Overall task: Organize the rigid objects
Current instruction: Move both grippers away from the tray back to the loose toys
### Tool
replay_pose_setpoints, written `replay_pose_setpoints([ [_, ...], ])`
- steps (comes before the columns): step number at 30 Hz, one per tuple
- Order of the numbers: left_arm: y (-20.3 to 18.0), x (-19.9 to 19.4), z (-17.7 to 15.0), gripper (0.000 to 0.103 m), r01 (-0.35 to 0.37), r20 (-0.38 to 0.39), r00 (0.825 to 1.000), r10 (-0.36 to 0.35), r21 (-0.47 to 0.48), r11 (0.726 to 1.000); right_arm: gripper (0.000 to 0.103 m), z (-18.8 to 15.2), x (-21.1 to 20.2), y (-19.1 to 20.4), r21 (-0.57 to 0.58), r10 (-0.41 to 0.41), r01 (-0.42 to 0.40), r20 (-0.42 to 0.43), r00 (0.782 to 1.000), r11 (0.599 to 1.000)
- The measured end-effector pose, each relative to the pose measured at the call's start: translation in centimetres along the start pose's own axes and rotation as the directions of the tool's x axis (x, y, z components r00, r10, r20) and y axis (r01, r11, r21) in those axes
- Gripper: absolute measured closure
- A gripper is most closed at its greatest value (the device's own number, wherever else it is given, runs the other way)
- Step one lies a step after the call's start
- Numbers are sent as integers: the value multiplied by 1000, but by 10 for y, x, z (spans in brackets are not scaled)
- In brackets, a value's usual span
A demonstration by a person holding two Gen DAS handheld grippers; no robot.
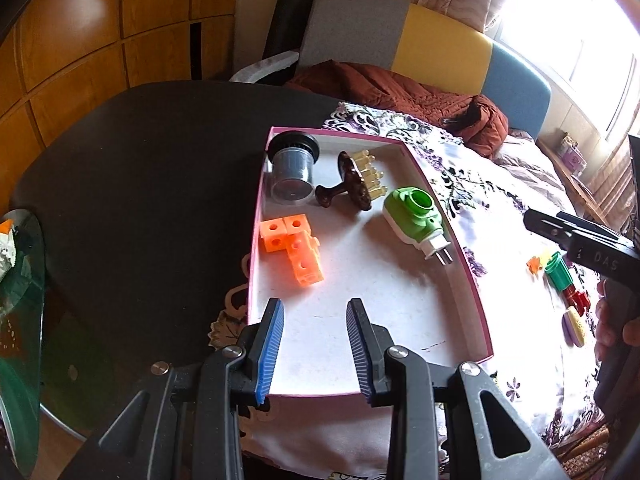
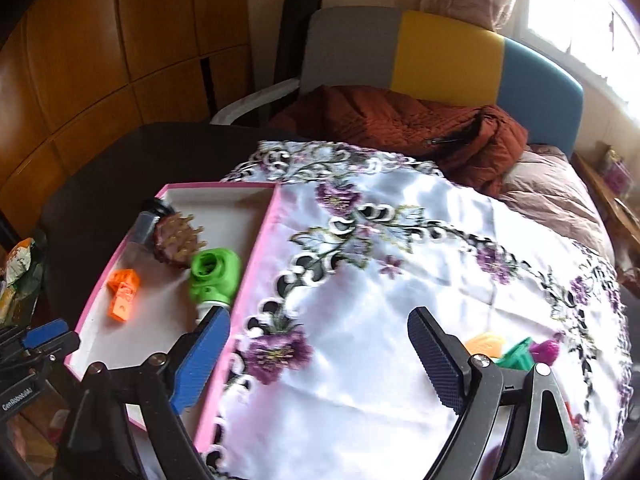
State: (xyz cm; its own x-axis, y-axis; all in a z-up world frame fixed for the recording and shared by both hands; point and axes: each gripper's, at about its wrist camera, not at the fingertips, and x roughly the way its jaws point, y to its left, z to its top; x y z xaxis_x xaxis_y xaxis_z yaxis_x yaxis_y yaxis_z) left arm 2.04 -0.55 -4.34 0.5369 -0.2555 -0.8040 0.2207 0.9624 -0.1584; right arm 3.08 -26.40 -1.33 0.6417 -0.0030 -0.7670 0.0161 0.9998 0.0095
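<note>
A shallow white box with a pink rim lies on a flowered cloth. In it are orange blocks, a clear pot with a black lid, a brown brush and a green plug-in device. My left gripper hovers over the box's near end, open, with nothing between its blue pads. My right gripper stands open over the bare cloth beside the box's right wall, empty. To its right on the cloth lie small toys: a green cup, a red piece and a yellow disc.
The cloth covers part of a dark round table. Behind it a rust-coloured jacket lies on a grey, yellow and blue chair. A glass table stands at the left. Wooden panels line the wall.
</note>
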Motion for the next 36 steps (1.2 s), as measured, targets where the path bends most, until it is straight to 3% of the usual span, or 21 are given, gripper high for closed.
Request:
replay_pose_setpoints([
  [10,-28,-2,5,71,21,5,1000,-21,82,996,9,-11,-23,-106,140,-183,178,21,983,974],
  [17,-69,2,13,71,70,-9,998,-69,187,980,9,-47,-28,-194,332,-370,344,15,929,878],
  [20,-92,6,16,71,101,-20,995,-99,241,965,9,-65,-27,-230,474,-379,359,-57,924,804],
  [23,-117,14,19,71,138,-46,990,-130,285,949,9,-69,-37,-248,556,-381,336,-37,924,760],
  [28,-170,31,20,69,186,-93,982,-162,393,901,8,-73,-39,-254,603,-357,309,-44,933,735],
  [29,-179,34,20,65,200,-105,980,-172,406,892,8,-73,-39,-254,607,-359,312,-46,932,731],
  [36,-242,65,26,65,273,-183,961,-209,490,828,6,-76,-41,-259,638,-342,289,-43,939,714],
])
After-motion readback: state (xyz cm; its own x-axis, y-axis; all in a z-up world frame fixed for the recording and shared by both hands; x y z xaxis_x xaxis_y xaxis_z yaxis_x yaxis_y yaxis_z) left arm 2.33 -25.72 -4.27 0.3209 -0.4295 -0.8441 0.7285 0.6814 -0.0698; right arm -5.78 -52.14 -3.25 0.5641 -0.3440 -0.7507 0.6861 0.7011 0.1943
